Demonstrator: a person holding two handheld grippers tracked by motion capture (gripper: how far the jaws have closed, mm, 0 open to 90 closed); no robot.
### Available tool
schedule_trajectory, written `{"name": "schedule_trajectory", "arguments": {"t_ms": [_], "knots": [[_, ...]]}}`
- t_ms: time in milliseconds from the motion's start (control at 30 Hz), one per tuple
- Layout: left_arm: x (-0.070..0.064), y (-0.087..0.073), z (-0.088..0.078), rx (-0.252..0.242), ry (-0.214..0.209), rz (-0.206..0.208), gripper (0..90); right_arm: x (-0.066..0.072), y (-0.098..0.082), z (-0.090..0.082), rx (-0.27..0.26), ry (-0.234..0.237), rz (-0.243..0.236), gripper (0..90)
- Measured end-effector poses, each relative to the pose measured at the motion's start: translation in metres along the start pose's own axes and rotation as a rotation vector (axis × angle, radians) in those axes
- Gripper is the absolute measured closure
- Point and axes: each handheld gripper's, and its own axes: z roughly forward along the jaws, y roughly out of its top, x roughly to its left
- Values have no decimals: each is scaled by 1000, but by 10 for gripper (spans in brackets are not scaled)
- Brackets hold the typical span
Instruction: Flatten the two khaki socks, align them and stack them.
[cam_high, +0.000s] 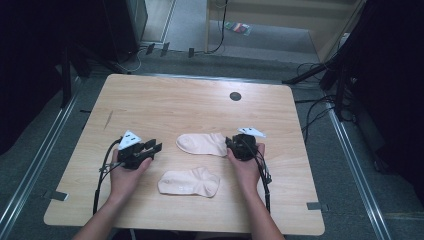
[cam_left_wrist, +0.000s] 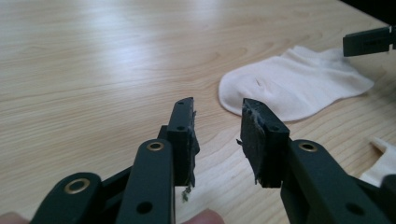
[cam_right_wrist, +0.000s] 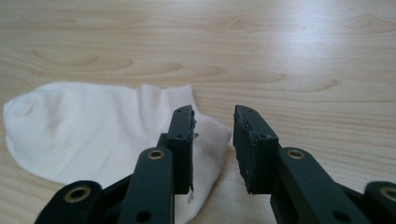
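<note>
Two pale socks lie on the wooden desk (cam_high: 150, 100), both in its near half. The far sock (cam_high: 202, 144) lies flat just right of the middle, its rounded toe pointing toward the left edge and its open cuff toward the right edge. The near sock (cam_high: 189, 182) lies closer to the near edge, a little left of the far one, and is slightly bunched at its middle. The two socks are apart, with bare wood between them.

The right hand-held gripper (cam_high: 231, 145) sits at the cuff end of the far sock, held in the person's right hand (cam_high: 246, 167). In the right gripper view its jaws stand apart and released: the cuff of that sock (cam_right_wrist: 93, 135) lies under and beside the left jaw, its edge reaches into the gap, and the pads do not press on the cloth.

The left hand-held gripper (cam_high: 154, 147) is held in the left hand (cam_high: 125, 175) toward the left edge, pointing at the toe of the far sock and clear of it. In the left gripper view its jaws stand apart with nothing between them but bare wood; the far sock (cam_left_wrist: 294, 88) lies beyond them, and a corner of the near sock (cam_left_wrist: 383, 163) shows at the right.

A small dark round spot (cam_high: 235, 96) marks the desk near its far edge.
</note>
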Motion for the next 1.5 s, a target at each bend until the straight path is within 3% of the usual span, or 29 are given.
{"name": "schedule_trajectory", "arguments": {"t_ms": [100, 167, 233, 300, 400, 467, 533, 700, 967, 1200, 1333, 1400, 1500], "knots": [[-9, 4, 5, 31, -27, 3, 616, 3, -3, -7, 3, 48, -12, 686], [-15, 2, -2, 29, -56, 6, 611, 10, -9, -16, 11, 84, -22, 682], [-22, -4, -15, 37, -77, 28, 624, 20, -22, -30, 34, 122, -73, 681], [-27, -13, -29, 43, -108, 29, 700, 26, -33, -42, 46, 141, -94, 711], [-34, -25, -41, 83, -146, 26, 839, 29, -53, -61, 45, 210, -63, 857], [-40, -32, -44, 104, -168, 31, 872, 35, -65, -68, 64, 253, -67, 900], [-46, -39, -43, 143, -155, 73, 879, 43, -74, -72, 75, 269, -84, 900], [-58, -48, -35, 204, -122, 132, 858, 55, -85, -71, 109, 257, -146, 900], [-65, -54, -38, 194, -90, 239, 900, 52, -91, -78, 130, 198, -219, 900], [-75, -57, -40, 206, -108, 222, 900, 38, -92, -87, 149, 164, -231, 900], [-80, -56, -37, 195, -147, 200, 878, 32, -91, -88, 152, 174, -193, 900], [-81, -54, -38, 174, -160, 195, 788, 30, -91, -90, 114, 179, -175, 900], [-77, -51, -44, 135, -161, 189, 779, 34, -88, -100, 54, 220, -164, 900]]}}
